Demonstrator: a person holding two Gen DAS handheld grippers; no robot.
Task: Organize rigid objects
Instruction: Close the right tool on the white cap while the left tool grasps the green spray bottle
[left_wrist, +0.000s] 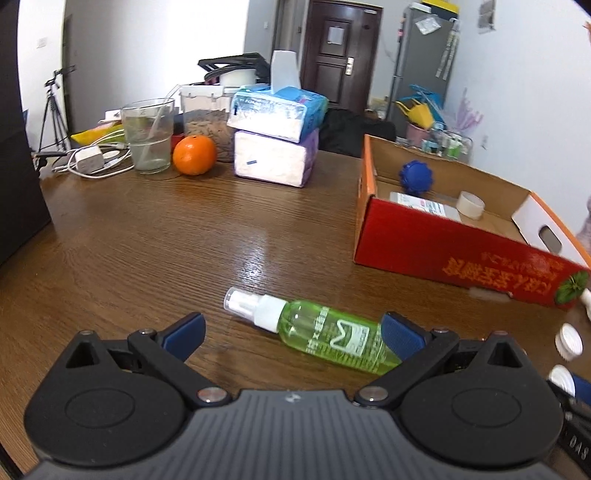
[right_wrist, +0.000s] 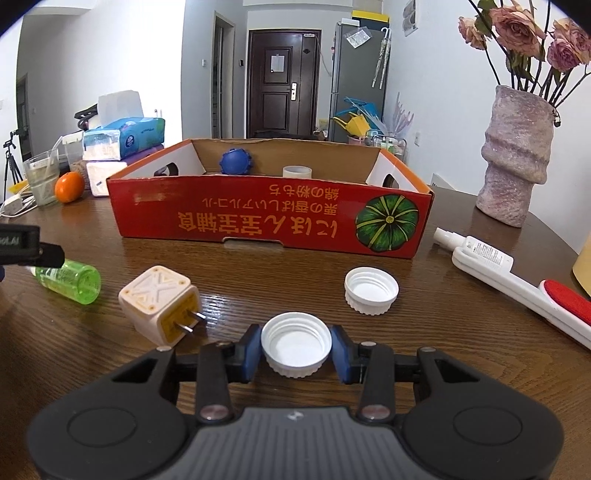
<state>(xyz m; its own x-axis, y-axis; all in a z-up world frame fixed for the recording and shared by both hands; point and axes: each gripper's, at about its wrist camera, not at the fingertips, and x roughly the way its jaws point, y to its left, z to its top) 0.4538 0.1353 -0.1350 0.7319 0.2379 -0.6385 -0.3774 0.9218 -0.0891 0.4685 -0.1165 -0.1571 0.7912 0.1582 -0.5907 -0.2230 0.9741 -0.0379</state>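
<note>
Right hand-held gripper (right_wrist: 295, 350) clenched on white cap (right_wrist: 295, 343), near centre of surface (right_wrist: 258, 273); lift straight, keep cap level, carry over near wall of red box (right_wrist: 269, 218); left hand-held gripper (left_wrist: 291, 332) released, straddling green spray bottle (left_wrist: 332, 332); close on its body.

Red cardboard box (right_wrist: 258, 218): orange Japanese print on its front wall, upside down in the right wrist view, beside a green pumpkin picture; individual characters not reliably legible. Black gripper part at left edge (right_wrist: 18, 242): partial white lettering "OLAI". Green spray bottle (left_wrist: 332, 338): white label, print too small to read.
</note>
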